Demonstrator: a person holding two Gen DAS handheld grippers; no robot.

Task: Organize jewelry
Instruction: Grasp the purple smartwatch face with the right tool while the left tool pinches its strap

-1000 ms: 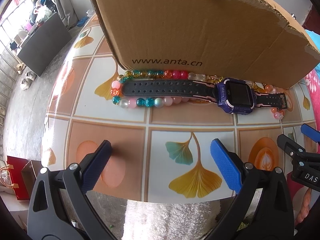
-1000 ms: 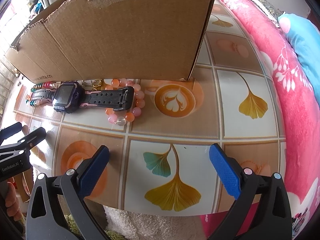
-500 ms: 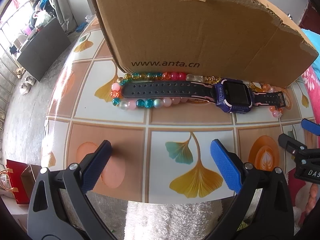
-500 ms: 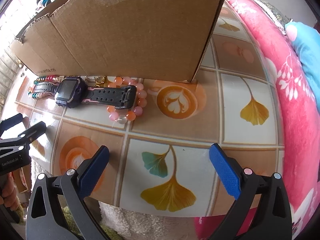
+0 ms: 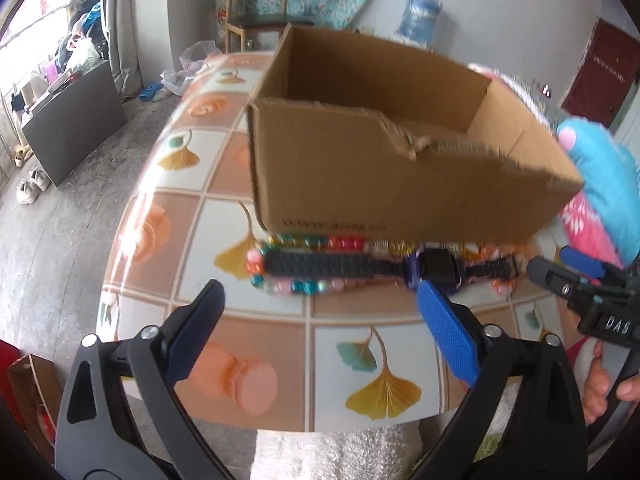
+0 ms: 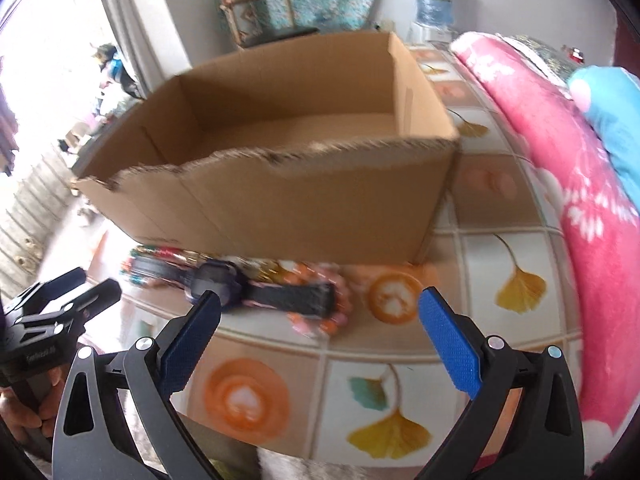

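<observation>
A purple-faced watch [image 5: 436, 268] [image 6: 216, 284] with a black strap lies flat on the patterned table, just in front of an open cardboard box [image 5: 400, 192] [image 6: 280, 200]. A multicoloured bead bracelet [image 5: 304, 286] rings its left strap end. An orange and pink bead bracelet [image 6: 320, 320] lies under its right end. My left gripper [image 5: 318, 296] hovers above and short of the beads, its jaws closing with nothing between them. My right gripper [image 6: 320, 300] hangs open and empty above the right strap end. The picture is blurred by motion.
The table [image 5: 280, 360] carries a tile and ginkgo-leaf print, and its near edge meets a white towel [image 5: 340, 452]. Pink and blue bedding [image 6: 560, 200] borders the right side. A dark cabinet [image 5: 72, 124] and a chair [image 5: 256, 20] stand beyond on the floor.
Both grippers have risen and tipped up, so the box's open top and the room behind now show. The jewellery has not moved on the table.
</observation>
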